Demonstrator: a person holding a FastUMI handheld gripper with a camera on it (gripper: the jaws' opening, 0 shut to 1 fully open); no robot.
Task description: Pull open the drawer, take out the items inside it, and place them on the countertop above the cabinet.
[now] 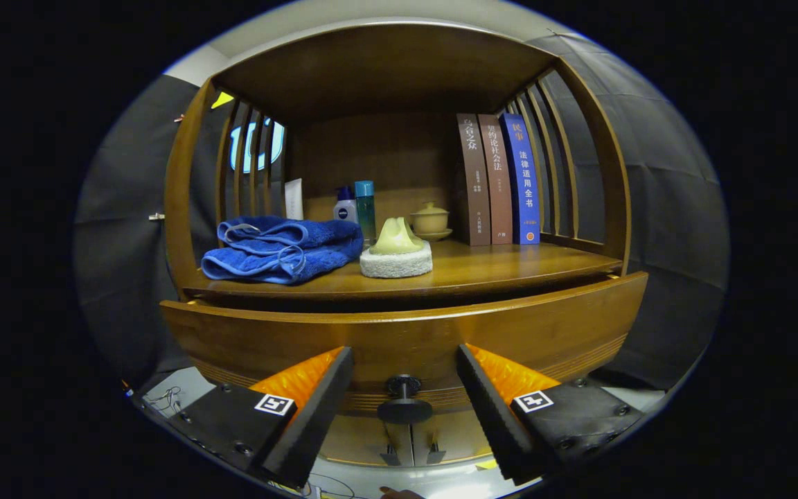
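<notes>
The gripper (404, 378) fingers stand apart, flanking the dark knob (404, 400) of the drawer (406, 333), seemingly pulled slightly out. On the wooden countertop (510, 267): blue towel (281, 249) near its left edge, books (498, 179) against its right rear corner.

A warm brown wood grain is shown by the drawer (399, 333) and the surface (496, 267). The drawer's knob (404, 398) is black. The gripper (404, 388) is seen in black with orange backs and white square markers. The folded towel (281, 249) is coloured blue
</notes>
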